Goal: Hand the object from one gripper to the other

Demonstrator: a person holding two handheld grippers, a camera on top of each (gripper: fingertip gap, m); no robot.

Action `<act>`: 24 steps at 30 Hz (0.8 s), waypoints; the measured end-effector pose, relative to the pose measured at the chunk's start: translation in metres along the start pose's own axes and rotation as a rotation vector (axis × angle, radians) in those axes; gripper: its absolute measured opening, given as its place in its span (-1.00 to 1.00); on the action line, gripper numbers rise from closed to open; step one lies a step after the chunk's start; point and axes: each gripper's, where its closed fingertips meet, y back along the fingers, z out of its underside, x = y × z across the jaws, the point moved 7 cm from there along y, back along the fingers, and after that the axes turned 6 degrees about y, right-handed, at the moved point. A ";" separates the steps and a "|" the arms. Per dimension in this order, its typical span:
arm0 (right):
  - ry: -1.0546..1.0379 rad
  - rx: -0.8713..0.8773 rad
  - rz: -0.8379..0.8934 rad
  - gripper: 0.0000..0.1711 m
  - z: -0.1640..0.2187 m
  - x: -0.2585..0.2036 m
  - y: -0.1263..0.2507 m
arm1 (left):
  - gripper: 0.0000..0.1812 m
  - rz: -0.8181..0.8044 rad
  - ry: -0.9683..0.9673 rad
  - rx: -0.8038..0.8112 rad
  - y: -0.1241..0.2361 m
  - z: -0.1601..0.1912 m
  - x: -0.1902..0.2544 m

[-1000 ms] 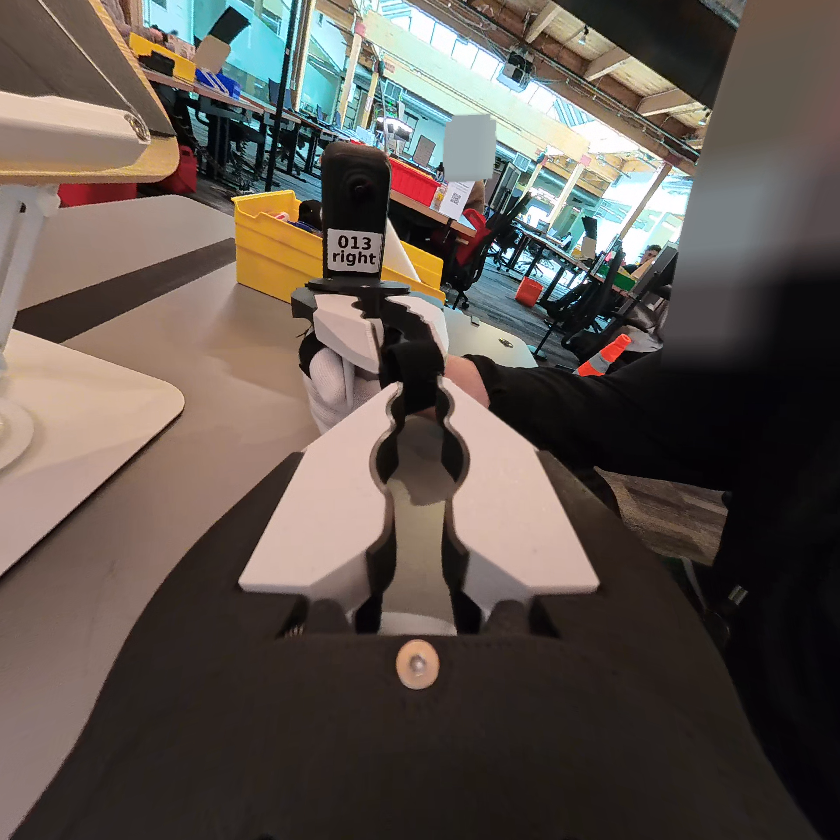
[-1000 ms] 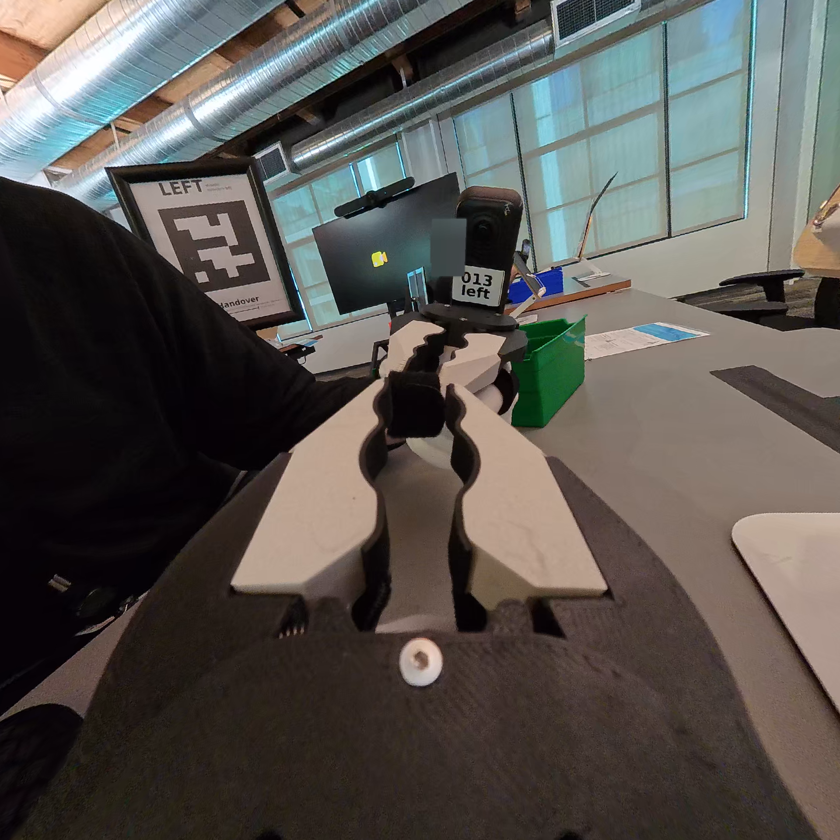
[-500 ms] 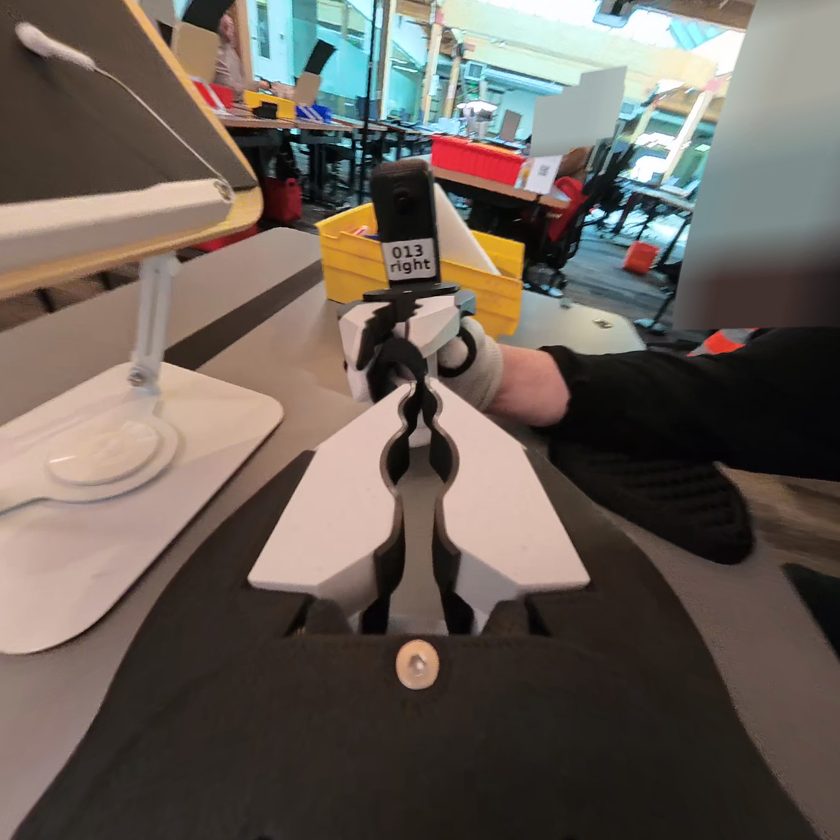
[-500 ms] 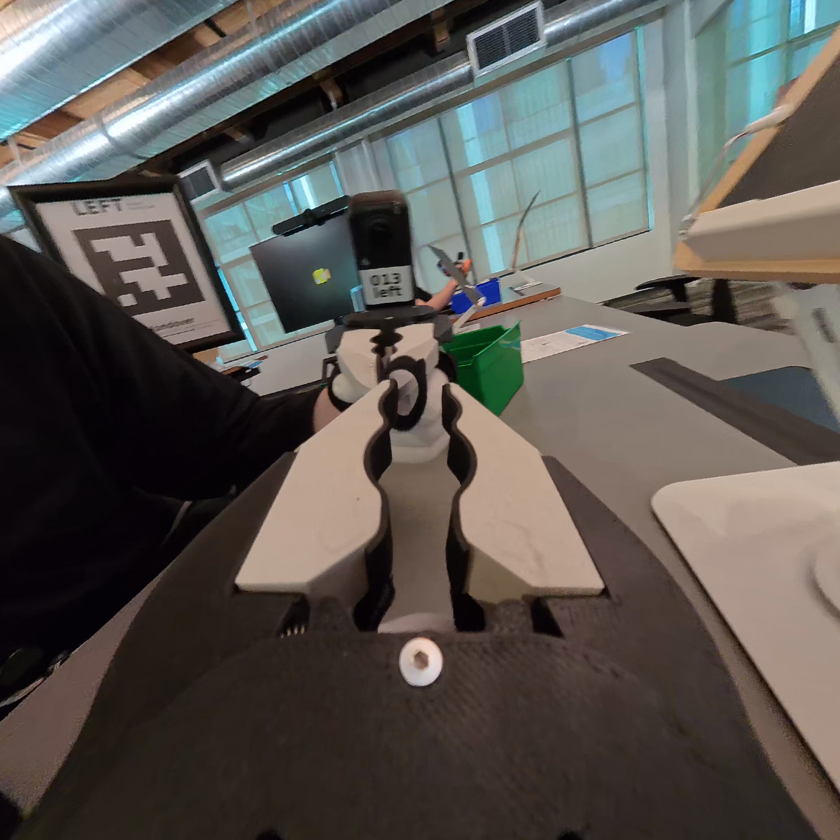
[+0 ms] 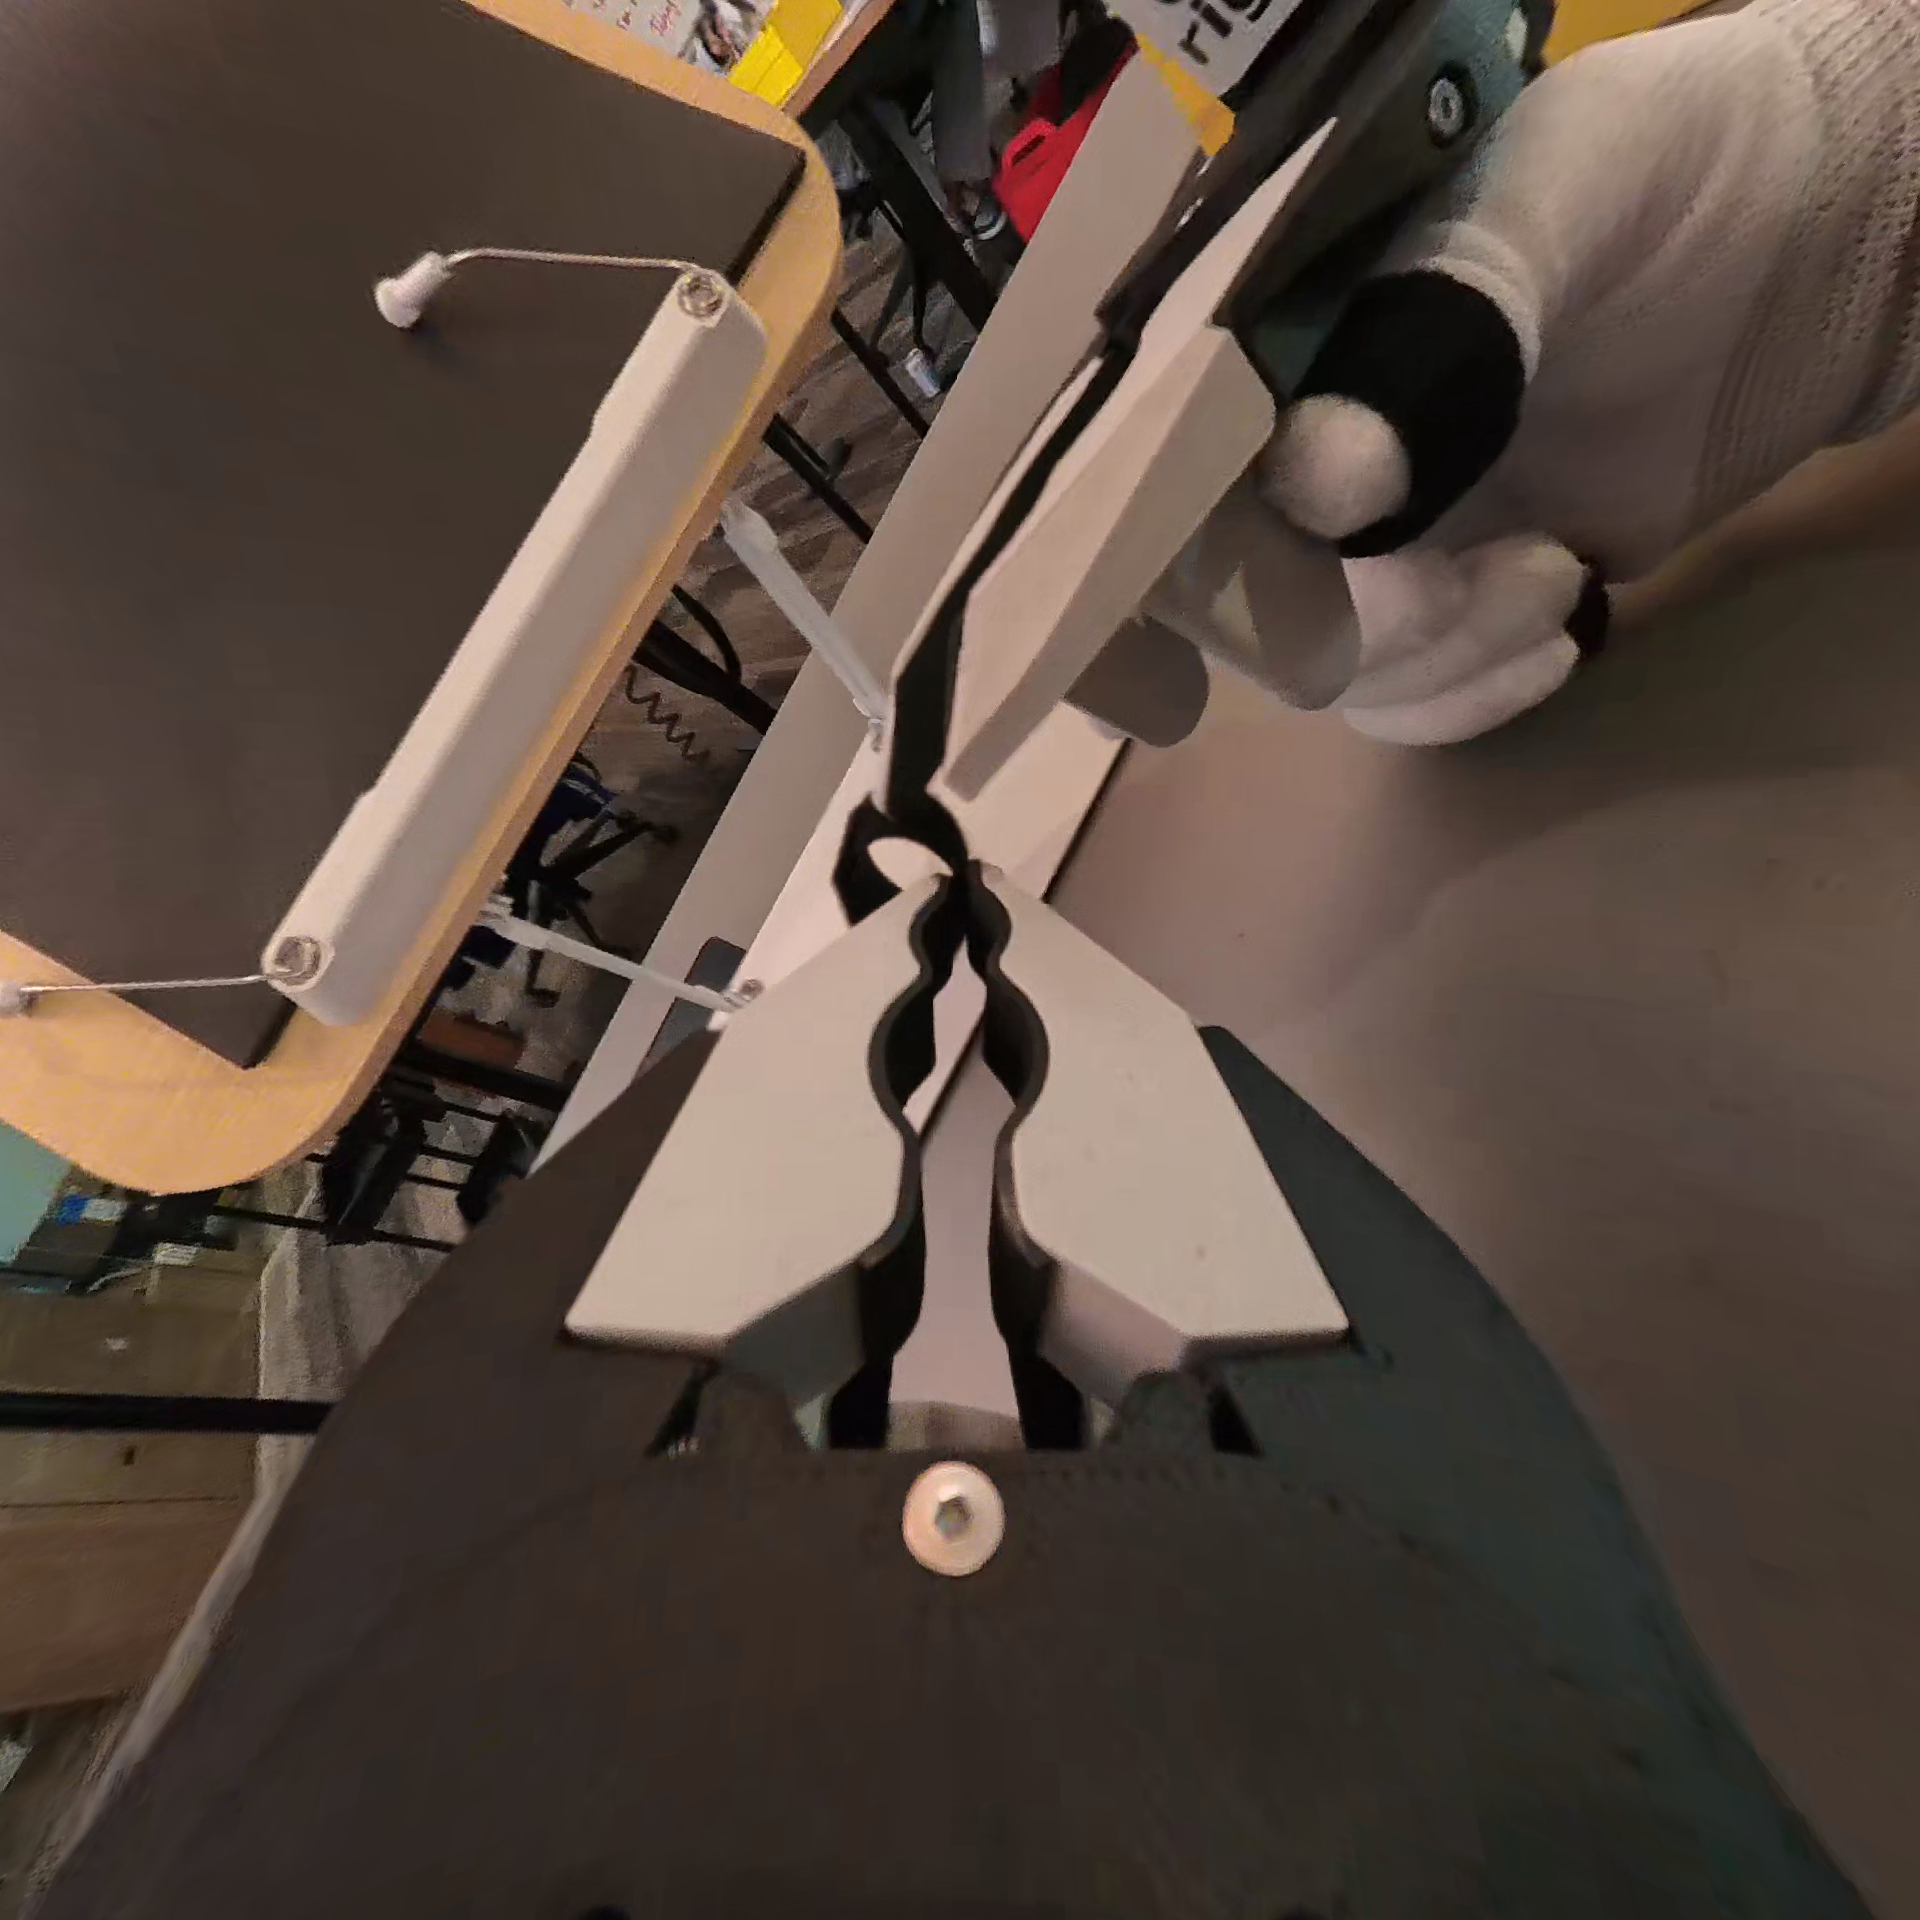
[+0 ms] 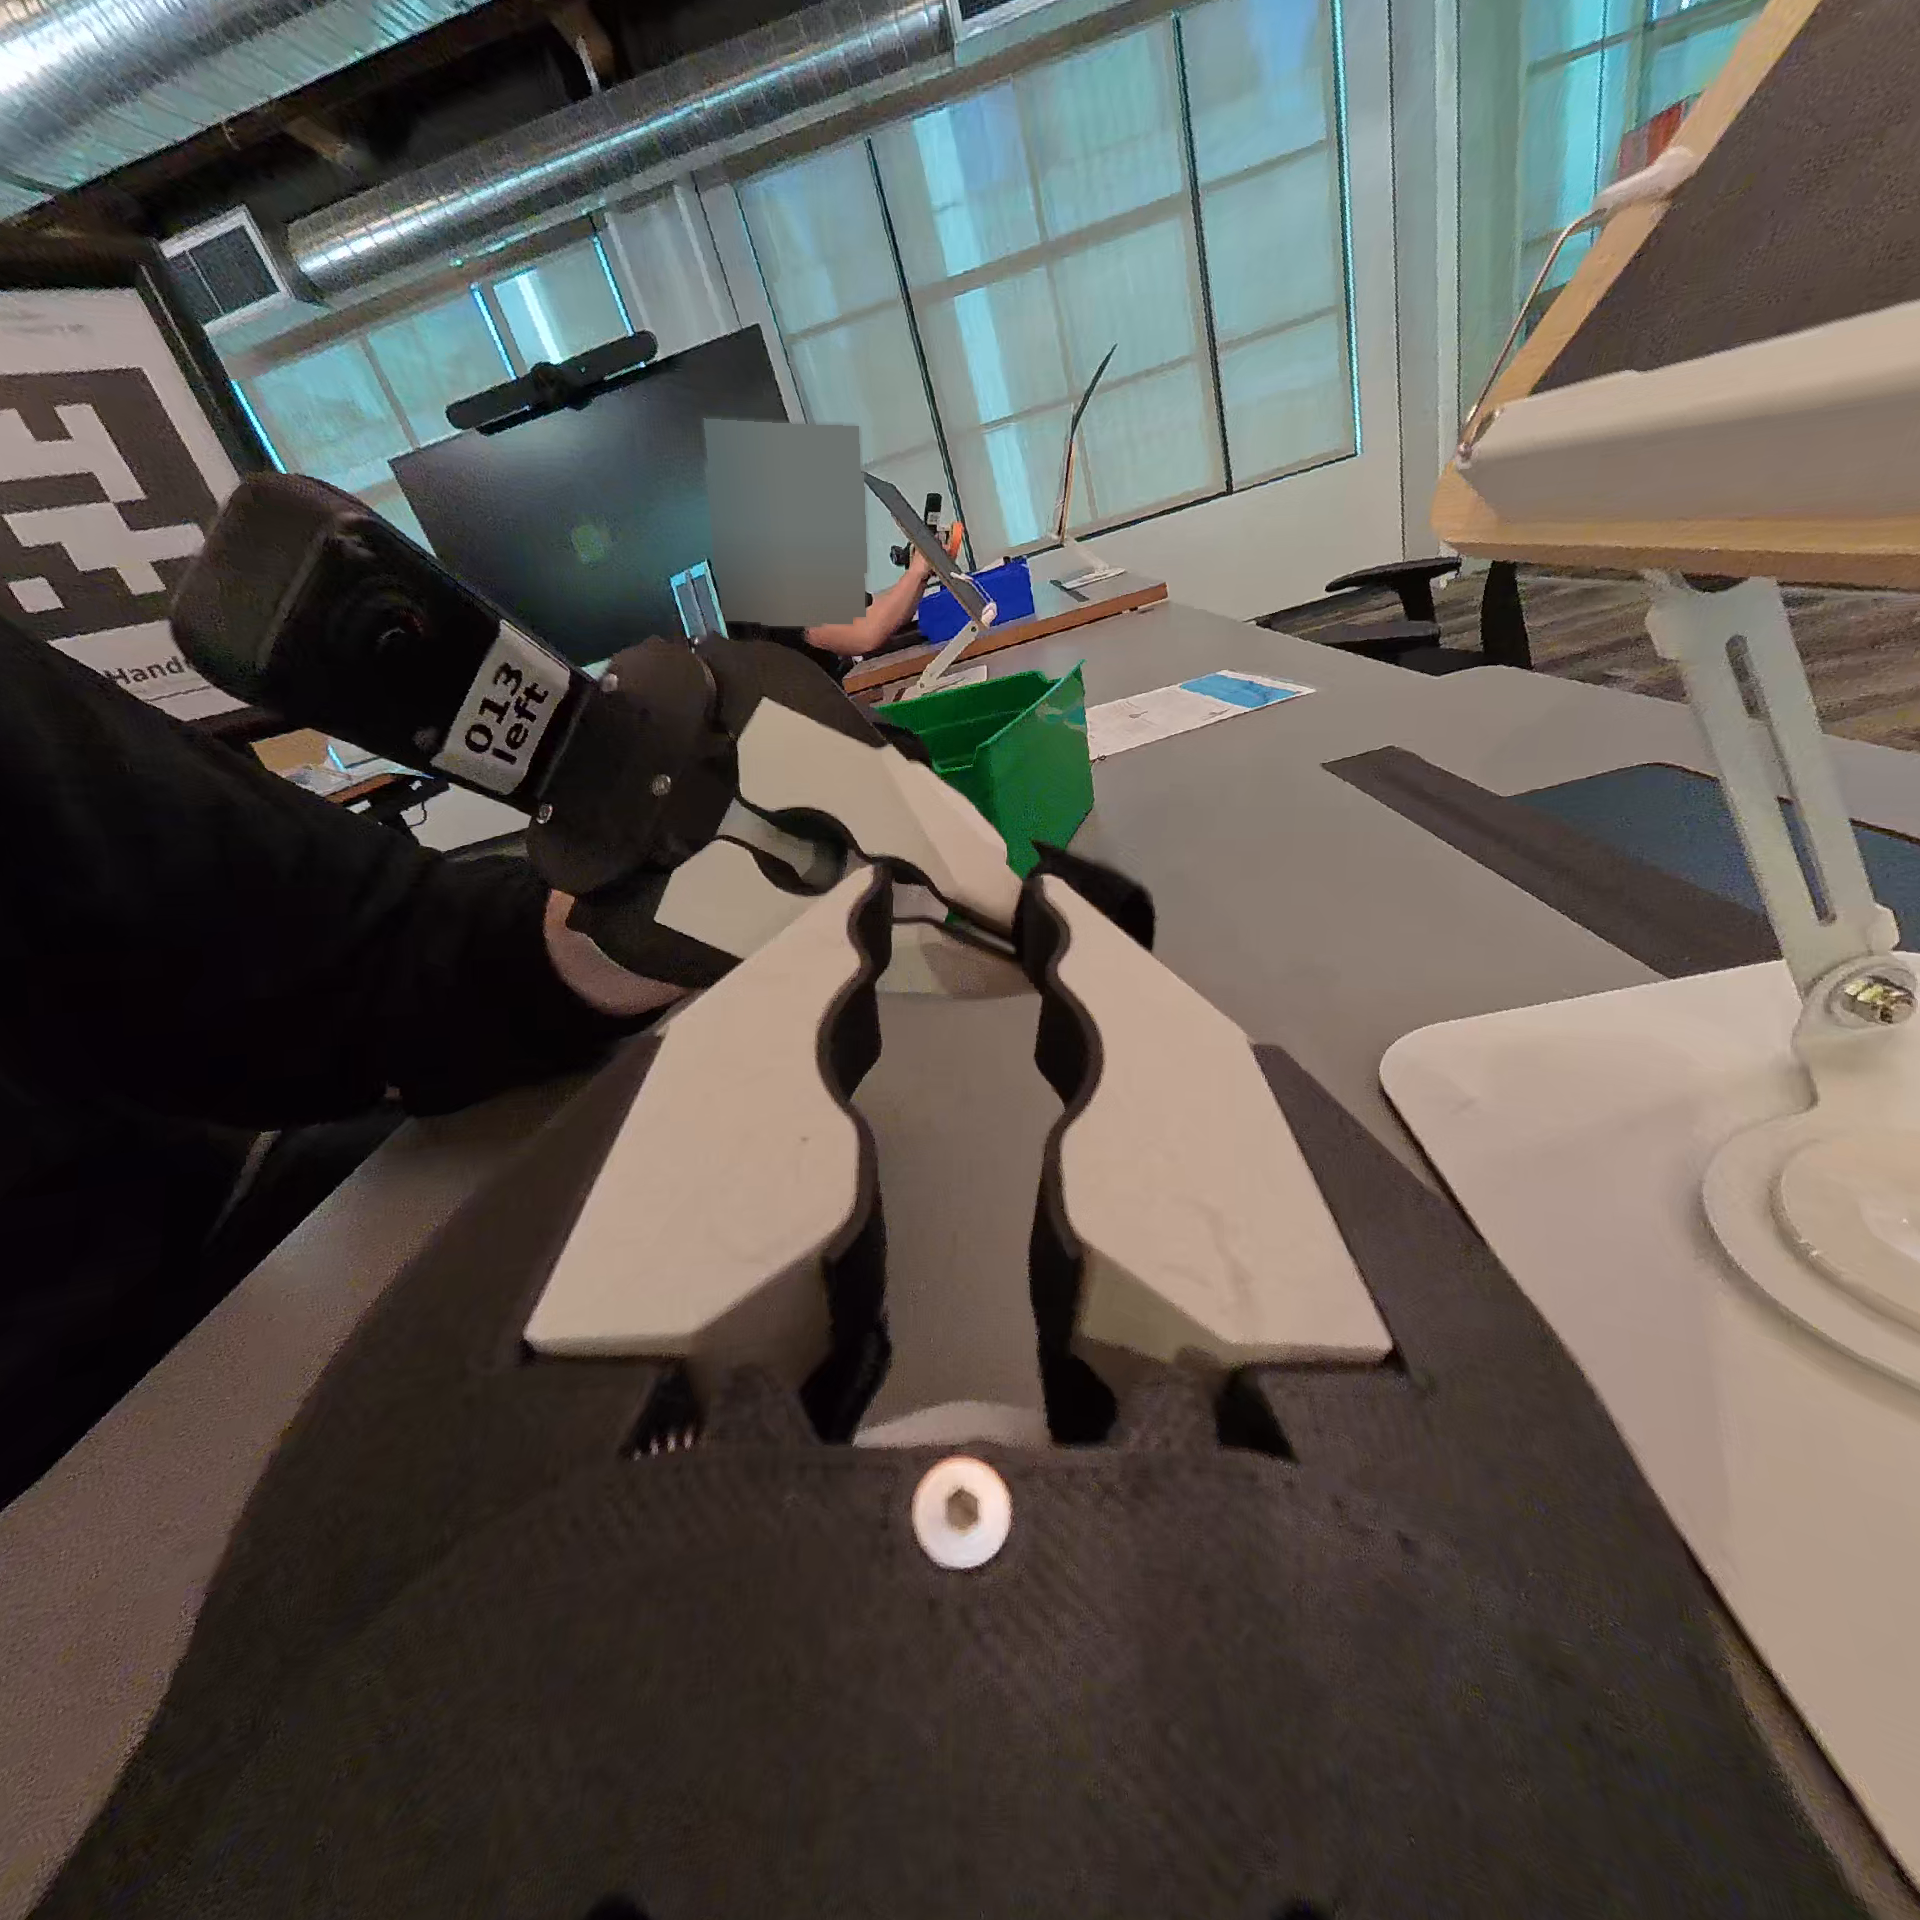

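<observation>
Left gripper (image 5: 961,883) pinches the black loop (image 5: 850,871) at its tips; right gripper (image 6: 951,899), jaws apart, meets it head-on, nearest.

The black loop (image 5: 883,868) is mostly hidden at the fingertips of the left hand-held gripper (image 5: 954,899). At 1 o'clock the right hand-held gripper's (image 5: 914,800) camera is cut off by the top edge. In the right wrist view, the loop (image 6: 1101,883) is blurred, and a grey patch (image 6: 784,520) covers a seated person at 11 o'clock.
</observation>
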 end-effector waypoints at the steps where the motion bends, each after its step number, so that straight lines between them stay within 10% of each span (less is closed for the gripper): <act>1: 0.001 0.010 0.004 -0.75 -0.001 0.001 0.001 | -1.00 0.014 0.022 0.010 0.000 0.000 0.000; 24: -0.004 -0.191 0.167 -0.71 0.022 0.018 -0.006 | -1.00 -0.120 -0.324 -0.188 -0.014 0.015 0.019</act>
